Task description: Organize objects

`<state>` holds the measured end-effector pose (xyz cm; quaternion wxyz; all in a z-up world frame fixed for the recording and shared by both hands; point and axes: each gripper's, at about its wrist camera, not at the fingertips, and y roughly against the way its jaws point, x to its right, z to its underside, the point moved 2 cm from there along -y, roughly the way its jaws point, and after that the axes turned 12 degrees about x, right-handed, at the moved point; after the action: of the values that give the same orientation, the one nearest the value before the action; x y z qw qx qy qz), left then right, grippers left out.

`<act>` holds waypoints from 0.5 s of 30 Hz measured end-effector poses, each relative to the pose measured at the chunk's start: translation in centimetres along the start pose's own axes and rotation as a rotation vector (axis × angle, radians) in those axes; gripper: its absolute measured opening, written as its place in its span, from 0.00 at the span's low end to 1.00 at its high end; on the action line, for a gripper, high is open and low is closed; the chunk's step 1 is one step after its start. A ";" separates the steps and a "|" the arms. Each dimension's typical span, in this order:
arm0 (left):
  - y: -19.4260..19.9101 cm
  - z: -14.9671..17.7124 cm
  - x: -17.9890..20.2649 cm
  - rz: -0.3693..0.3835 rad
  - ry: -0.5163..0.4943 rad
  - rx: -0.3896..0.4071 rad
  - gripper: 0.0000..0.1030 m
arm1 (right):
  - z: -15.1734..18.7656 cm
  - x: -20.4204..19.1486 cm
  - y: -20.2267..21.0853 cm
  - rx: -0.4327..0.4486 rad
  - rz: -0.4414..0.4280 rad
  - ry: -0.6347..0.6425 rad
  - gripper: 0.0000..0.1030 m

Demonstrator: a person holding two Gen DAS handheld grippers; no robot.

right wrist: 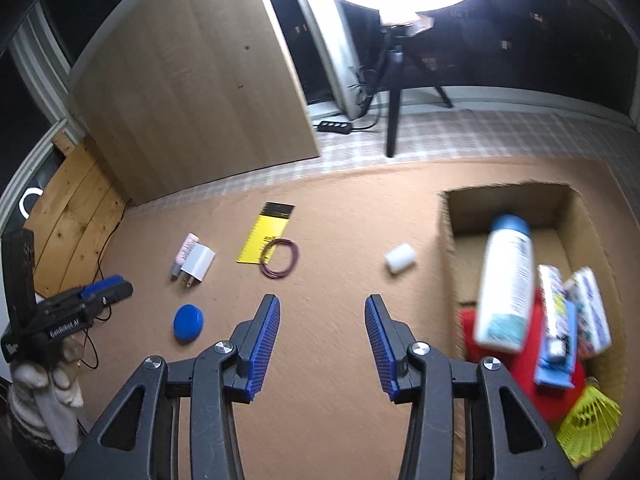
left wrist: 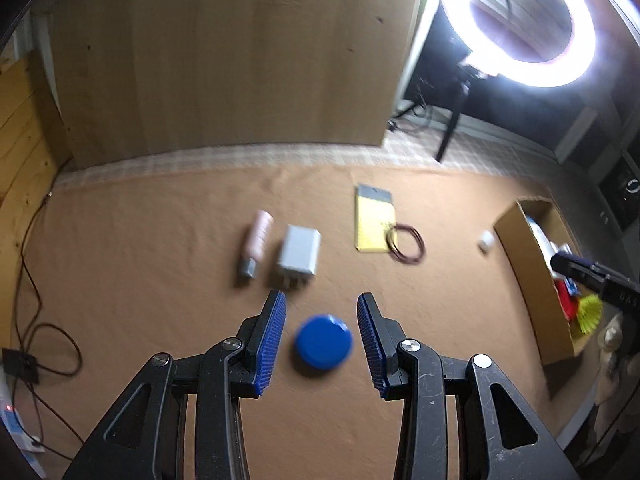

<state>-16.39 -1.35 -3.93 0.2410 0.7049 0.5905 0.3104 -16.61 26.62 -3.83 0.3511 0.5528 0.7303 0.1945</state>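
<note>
A blue round lid (left wrist: 323, 342) lies on the brown cloth between the fingers of my open left gripper (left wrist: 322, 306), untouched; it also shows in the right wrist view (right wrist: 188, 323). Beyond it lie a pink tube (left wrist: 257, 242), a white charger (left wrist: 298, 254), a yellow packet (left wrist: 374, 216) and a wire coil (left wrist: 406, 245). A small white cylinder (right wrist: 399, 258) lies near a cardboard box (right wrist: 448, 216). The box holds a white bottle (right wrist: 506, 284), packets, a red item and a yellow shuttlecock (right wrist: 588, 420). My right gripper (right wrist: 322, 306) is open and empty above the cloth.
A wooden panel (left wrist: 224, 52) stands behind the cloth. A ring light (left wrist: 528, 20) on a tripod (right wrist: 394, 92) stands at the back right. Cables (left wrist: 36, 320) and a power strip lie at the left edge. The left gripper's body (right wrist: 68, 320) shows at left.
</note>
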 end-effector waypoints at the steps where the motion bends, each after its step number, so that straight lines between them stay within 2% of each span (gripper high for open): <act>1: -0.3 -0.6 -0.2 0.000 -0.004 0.004 0.39 | -0.2 -0.2 -0.7 -0.009 0.000 -0.001 0.39; 7: -3.1 -2.9 0.2 0.001 -0.036 0.001 0.39 | -1.6 -1.1 -6.2 -0.105 0.022 0.004 0.39; 15: -6.6 -2.3 0.9 0.027 -0.048 -0.059 0.39 | -2.2 -0.7 -12.2 -0.227 0.018 -0.021 0.39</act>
<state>-22.42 0.65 -6.86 0.2717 0.7125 0.5657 0.3138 -26.35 22.34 -10.32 0.4173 0.5178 0.6950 0.2733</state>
